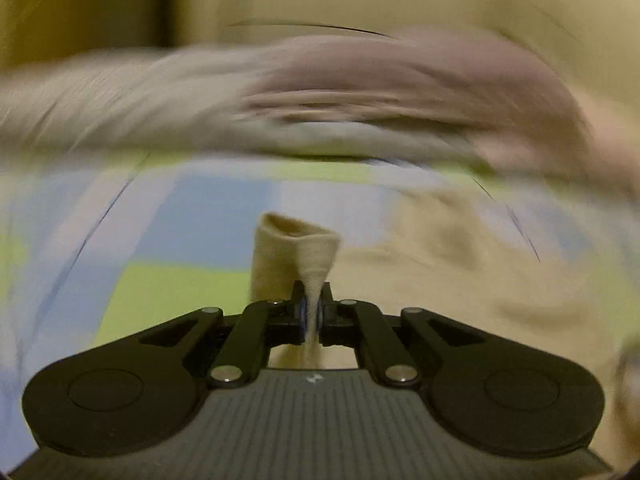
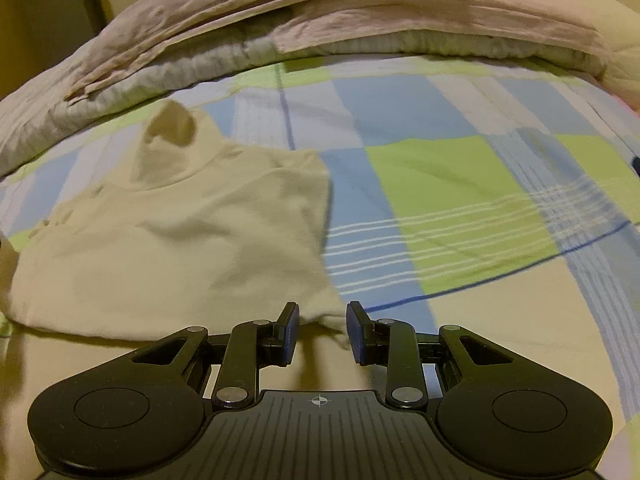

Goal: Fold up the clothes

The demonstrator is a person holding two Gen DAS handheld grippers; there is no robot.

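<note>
A cream high-neck top lies on the checked bed cover, its collar toward the far side. My right gripper is open, its jaws astride the top's near right corner without closing on it. In the blurred left wrist view, my left gripper is shut on a fold of the cream top, which stands up from between the pads; more of the top spreads to the right.
A folded pink and grey quilt lies along the far side of the bed, also in the left wrist view. A yellowish wall stands behind it. The checked cover stretches to the left.
</note>
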